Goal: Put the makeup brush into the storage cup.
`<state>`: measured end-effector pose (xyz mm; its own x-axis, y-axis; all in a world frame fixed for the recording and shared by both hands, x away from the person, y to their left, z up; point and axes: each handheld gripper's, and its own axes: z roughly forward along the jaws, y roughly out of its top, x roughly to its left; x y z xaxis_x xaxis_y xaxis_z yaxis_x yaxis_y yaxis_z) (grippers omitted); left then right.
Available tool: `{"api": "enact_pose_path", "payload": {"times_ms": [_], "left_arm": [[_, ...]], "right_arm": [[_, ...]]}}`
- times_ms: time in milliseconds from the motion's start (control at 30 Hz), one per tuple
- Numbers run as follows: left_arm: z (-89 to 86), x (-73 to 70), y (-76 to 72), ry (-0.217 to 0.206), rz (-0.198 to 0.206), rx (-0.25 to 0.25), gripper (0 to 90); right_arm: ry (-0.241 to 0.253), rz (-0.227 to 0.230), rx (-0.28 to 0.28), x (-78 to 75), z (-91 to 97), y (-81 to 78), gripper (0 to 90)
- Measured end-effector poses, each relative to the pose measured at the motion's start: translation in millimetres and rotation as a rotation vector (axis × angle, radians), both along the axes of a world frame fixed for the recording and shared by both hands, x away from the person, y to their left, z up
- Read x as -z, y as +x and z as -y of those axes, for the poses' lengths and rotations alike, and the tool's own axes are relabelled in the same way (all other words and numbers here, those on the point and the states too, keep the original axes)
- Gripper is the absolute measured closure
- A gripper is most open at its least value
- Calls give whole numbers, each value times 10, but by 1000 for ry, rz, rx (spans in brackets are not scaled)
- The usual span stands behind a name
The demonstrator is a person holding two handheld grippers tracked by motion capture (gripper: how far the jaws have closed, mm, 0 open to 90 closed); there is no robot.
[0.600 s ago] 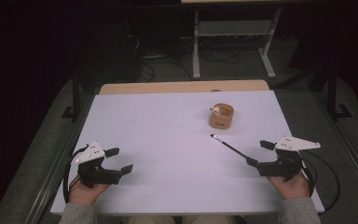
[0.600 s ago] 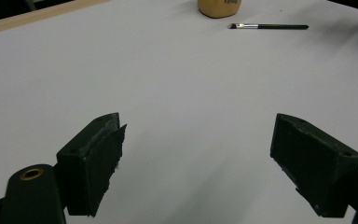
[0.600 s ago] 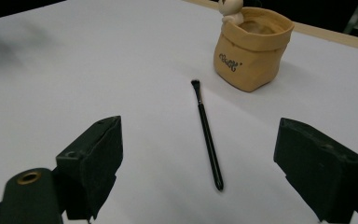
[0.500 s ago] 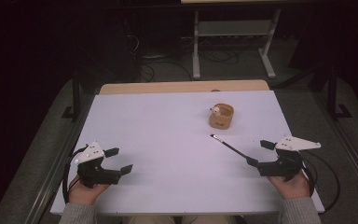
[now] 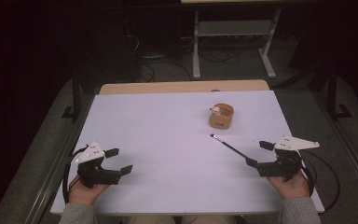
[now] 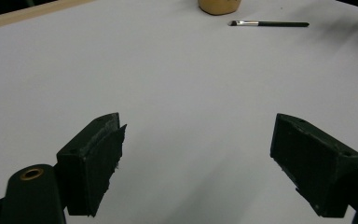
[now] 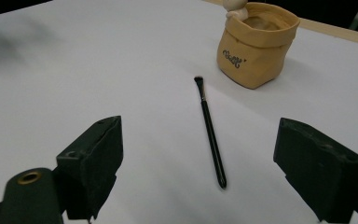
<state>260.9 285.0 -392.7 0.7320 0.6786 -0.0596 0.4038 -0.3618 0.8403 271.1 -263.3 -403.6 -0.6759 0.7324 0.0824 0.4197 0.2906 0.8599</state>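
Table (image 5: pixel 168 140): a white top with a bare wooden strip along its far edge; your forearms come in over its near edge.
Left gripper (image 5: pixel 116 161): you hold it low near the table's near left corner, jaws spread wide with nothing between them. In the left gripper view (image 6: pixel 196 163) only bare white surface lies between the two black jaws.
Right gripper (image 5: pixel 258 154): you hold it near the near right corner, jaws wide apart and gripping nothing. In the right gripper view (image 7: pixel 196 163) the jaws stand either side of the brush's handle end, clear of it.
Brush (image 5: pixel 228 146): a thin black make-up brush lying flat on the right half of the table, bristle tip toward the pot, handle end just in front of your right gripper.
Pot (image 5: pixel 221 116): a small tan sack-shaped holder standing upright toward the far right of the table, near the brush tip but apart from it; something pale sits at its rim.
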Motion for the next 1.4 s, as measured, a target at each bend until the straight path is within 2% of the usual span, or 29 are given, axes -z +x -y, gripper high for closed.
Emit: {"api": "enact_pose_path", "payload": {"times_ms": [400,533,767,867,1200,1400], "left_arm": [[13,20,11,8,-12,8,161],[24,25,12,9,-12,9,160],[34,35,18,8,-18,11,160],[37,34,17,10,-18,12,160],[34,31,12,15,-15,10,161],[40,30,10,15,-14,9,160]], "right_arm": [[-4,-10,2,-19,9,-3,149],[-25,-31,-2,-12,-11,14,154],[-41,-37,-15,-52,-51,36,165],[-56,-58,-18,-68,-56,61,165],[-66,-88,-34,-152,-51,212,180],[-96,-99,-45,-224,-88,344,189]]}}
